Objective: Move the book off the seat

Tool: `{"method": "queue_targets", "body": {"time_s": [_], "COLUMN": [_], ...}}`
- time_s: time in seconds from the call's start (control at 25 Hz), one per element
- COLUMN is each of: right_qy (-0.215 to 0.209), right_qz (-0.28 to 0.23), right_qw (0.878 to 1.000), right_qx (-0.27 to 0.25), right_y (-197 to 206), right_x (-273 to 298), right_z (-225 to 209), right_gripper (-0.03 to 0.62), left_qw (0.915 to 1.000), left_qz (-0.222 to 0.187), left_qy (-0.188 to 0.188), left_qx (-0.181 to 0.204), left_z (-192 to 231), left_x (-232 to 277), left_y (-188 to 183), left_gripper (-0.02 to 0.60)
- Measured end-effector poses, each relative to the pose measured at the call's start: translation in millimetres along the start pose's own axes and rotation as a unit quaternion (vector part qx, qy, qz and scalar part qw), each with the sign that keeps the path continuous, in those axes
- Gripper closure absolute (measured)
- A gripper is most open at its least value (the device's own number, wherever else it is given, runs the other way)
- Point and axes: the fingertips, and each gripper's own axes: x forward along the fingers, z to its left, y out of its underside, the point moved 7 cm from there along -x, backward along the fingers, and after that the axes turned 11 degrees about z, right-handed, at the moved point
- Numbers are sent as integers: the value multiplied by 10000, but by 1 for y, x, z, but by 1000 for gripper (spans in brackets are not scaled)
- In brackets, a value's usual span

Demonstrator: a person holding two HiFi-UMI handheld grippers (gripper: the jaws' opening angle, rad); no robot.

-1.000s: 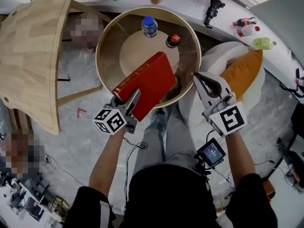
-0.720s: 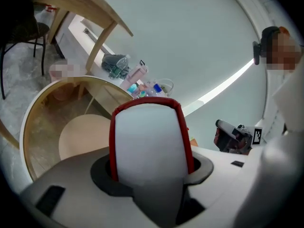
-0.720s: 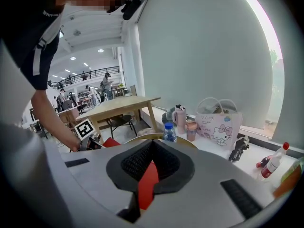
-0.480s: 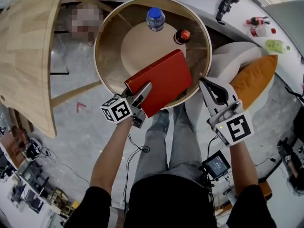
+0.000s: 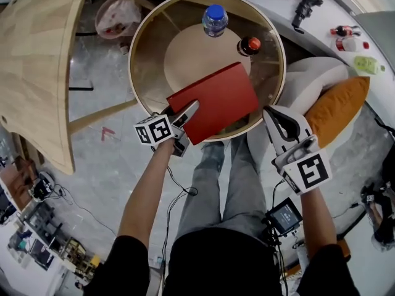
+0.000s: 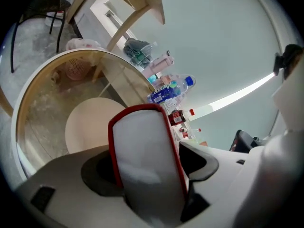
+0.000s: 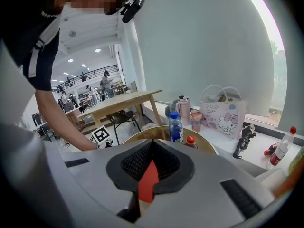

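Right gripper [image 7: 151, 152]: your jaws are closed together, grey shells meeting around black ribbed pads.
Slit between the jaws: a sliver of the red book [image 7: 148, 182] shows through it.
Round wood-rimmed worktop [image 7: 204, 144]: it lies just past your jaws and carries a clear plastic bottle with a blue cap [image 7: 175, 126] and a dark bottle with a red cap [image 7: 190, 141], both upright, side by side.
Behind them: a white cartoon-cat paper bag [image 7: 223, 112].
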Motion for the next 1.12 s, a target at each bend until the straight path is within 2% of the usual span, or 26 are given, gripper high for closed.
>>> {"method": "queue_targets", "body": {"time_s": [0.08, 0.32, 0.4, 0.56, 0.64, 0.8, 0.96, 1.12], "right_qy": [-41, -121, -119, -27, 16, 145, 385, 649], "right_qz": [30, 78, 120, 163, 145, 91, -29, -226], "right_qw": [10000, 9999, 9999, 9998, 9998, 9997, 9989, 9970], "right_qx": [21, 18, -25, -66, -101, -170, -248, -342], "right_y": [-1, -4, -4, -5, -5, -6, -22, -46], "right_x": [1, 9, 12, 13, 13, -2, -24, -59], "right_z": [4, 17, 21, 27, 29, 33, 42, 55], "right_gripper": [581, 580, 580, 580, 581, 581, 581, 580], "left_qw": [9995, 9972, 9949, 9783, 9729, 9714, 9673, 9514], "left_qz": [45, 275, 300, 552, 524, 345, 24, -418], "left_qy": [-292, -695, -966, -1862, -2029, -2093, -2278, -2423], "left_qx": [78, 17, 54, 723, 977, 1069, 1118, 1852], "left_z": [7, 31, 37, 50, 51, 42, 23, -28], "left_x": [-2, 0, -2, -7, -12, -24, -62, -120], "left_y": [-1, 6, 8, 9, 6, 4, 1, 1], "left_gripper": [217, 159, 145, 141, 144, 149, 190, 343]}}
